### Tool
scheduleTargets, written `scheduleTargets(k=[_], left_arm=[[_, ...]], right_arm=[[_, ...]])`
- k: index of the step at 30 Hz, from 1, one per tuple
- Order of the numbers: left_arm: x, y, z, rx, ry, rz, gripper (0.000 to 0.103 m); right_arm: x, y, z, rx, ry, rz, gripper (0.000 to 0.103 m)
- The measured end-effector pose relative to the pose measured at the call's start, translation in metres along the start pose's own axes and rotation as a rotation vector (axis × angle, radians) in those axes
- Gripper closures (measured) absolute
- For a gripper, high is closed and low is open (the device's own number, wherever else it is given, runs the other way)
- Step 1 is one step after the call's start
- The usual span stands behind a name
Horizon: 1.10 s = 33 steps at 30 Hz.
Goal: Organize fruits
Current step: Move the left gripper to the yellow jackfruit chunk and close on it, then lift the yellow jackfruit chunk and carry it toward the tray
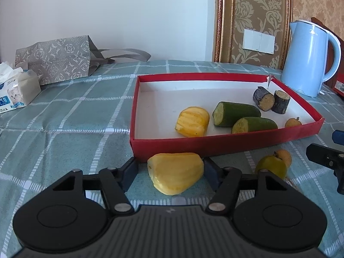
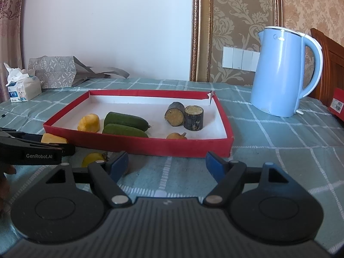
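A red box with a white floor holds a yellow jackfruit piece, two cucumber halves, two dark sugarcane chunks and a small orange loquat. My left gripper has its jaws around a second yellow jackfruit piece on the cloth just before the box; the pads touch or nearly touch it. A yellow-green fruit and a loquat lie to its right. My right gripper is open and empty in front of the box.
A blue kettle stands right of the box. A grey patterned bag and a tissue pack sit at the back left. A checked teal cloth covers the table. A red packet lies at the far right.
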<state>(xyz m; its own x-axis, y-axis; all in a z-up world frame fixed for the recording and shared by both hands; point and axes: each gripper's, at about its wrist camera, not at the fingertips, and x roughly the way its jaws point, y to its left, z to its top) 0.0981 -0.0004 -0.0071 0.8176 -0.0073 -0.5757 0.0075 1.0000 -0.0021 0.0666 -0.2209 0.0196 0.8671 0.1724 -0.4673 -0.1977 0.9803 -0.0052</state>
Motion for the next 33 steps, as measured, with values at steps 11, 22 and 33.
scheduleTargets(k=[11,22,33], left_arm=[[-0.001,0.002,-0.001,-0.013,-0.009,-0.017,0.049],[-0.010,0.003,-0.005,-0.006,-0.037,-0.034,0.050],[-0.020,0.001,-0.007,0.011,-0.073,-0.034,0.050]], right_arm=[[-0.001,0.000,0.000,-0.001,-0.003,0.001,0.026],[-0.004,0.000,0.000,-0.001,-0.015,0.001,0.026],[-0.004,-0.001,0.001,0.000,-0.019,-0.004,0.026]])
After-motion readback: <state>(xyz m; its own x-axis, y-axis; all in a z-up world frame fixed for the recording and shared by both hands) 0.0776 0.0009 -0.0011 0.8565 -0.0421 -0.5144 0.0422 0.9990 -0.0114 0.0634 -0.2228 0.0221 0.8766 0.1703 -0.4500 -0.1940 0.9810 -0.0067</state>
